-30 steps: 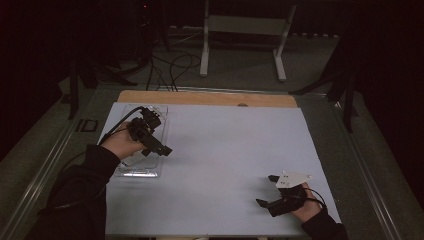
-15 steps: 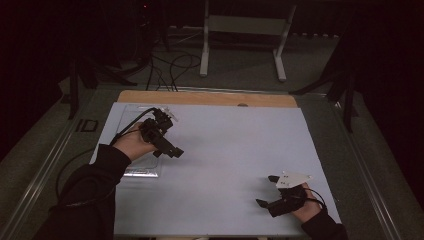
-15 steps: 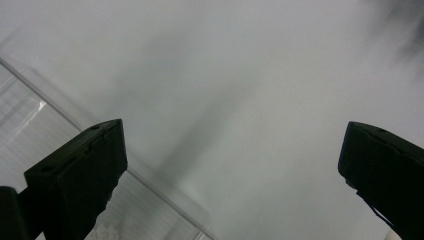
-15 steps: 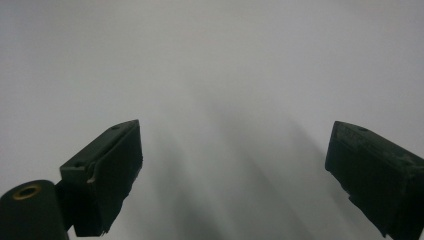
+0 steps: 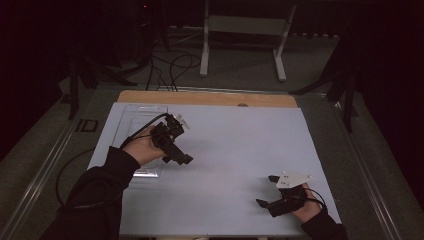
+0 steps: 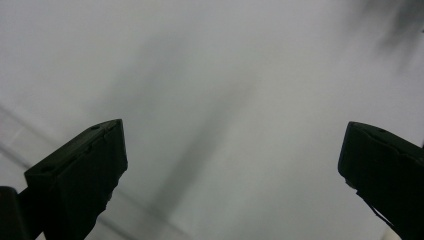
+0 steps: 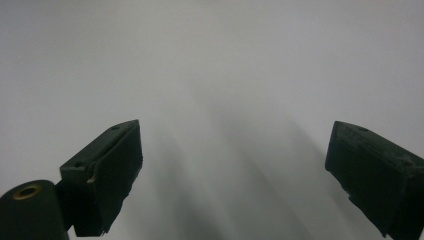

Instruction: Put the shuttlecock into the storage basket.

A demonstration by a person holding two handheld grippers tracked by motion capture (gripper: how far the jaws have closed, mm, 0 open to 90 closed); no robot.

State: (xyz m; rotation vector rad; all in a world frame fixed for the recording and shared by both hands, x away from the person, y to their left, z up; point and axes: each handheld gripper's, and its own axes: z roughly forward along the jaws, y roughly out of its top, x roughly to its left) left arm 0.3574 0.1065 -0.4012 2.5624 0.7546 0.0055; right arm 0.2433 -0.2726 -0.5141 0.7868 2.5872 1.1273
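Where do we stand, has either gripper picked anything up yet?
Nothing looks done. The left gripper, jaws wide open and empty, hangs by the clear tray at the white sheet's left edge. The right gripper rests open and empty near the person. Any grasping is still left.

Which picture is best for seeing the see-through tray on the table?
The high view. It shows the clear plastic tray lying flat at the table's far left, partly covered by the left hand and left gripper. The left gripper view has faint lines at lower left that might be its edge; the right gripper view gives just the white table surface.
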